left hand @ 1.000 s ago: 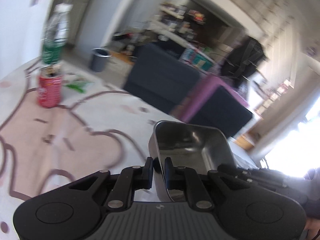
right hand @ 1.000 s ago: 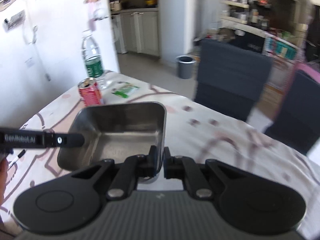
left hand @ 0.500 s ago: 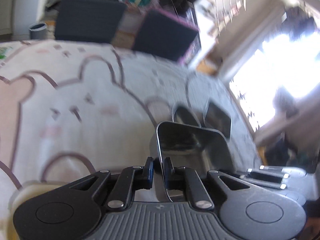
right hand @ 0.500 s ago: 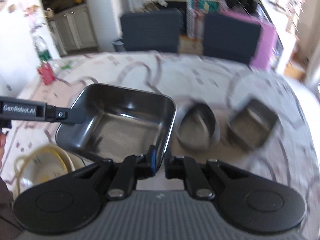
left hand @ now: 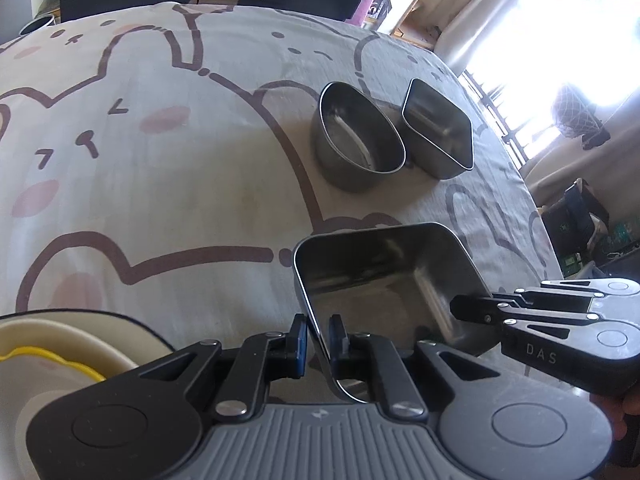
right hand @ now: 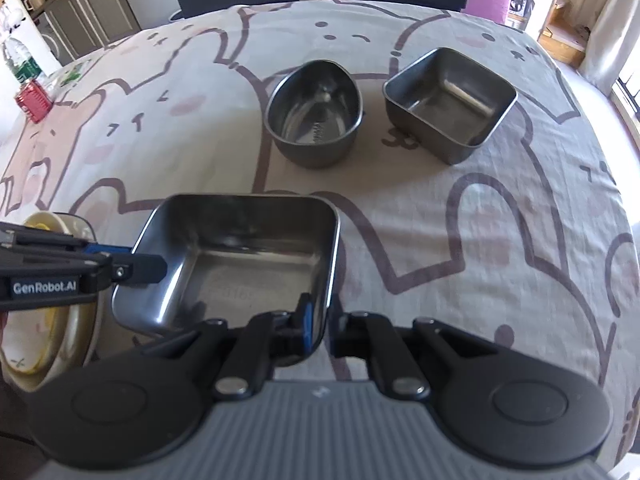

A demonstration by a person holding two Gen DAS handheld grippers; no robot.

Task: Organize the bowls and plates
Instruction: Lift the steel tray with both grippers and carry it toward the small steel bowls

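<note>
Two claws share one square steel tray [right hand: 256,256]: the left claw [left hand: 318,338] is clamped on the rim of one wall, and the right claw [right hand: 320,326] is clamped on the rim of the neighbouring wall, so the tray hangs between them, tilted, over the worktop [right hand: 460,240]. Its inside is bare. Beyond it stand an oval steel bowl [right hand: 314,114] and a smaller square steel bowl [right hand: 450,104], close beside each other, both with nothing in them. A cream plate with a yellow ring [right hand: 44,320] sits under the left claw. Open cloth lies between the tray and the two bowls, and to the right up to the worktop's edge.
</note>
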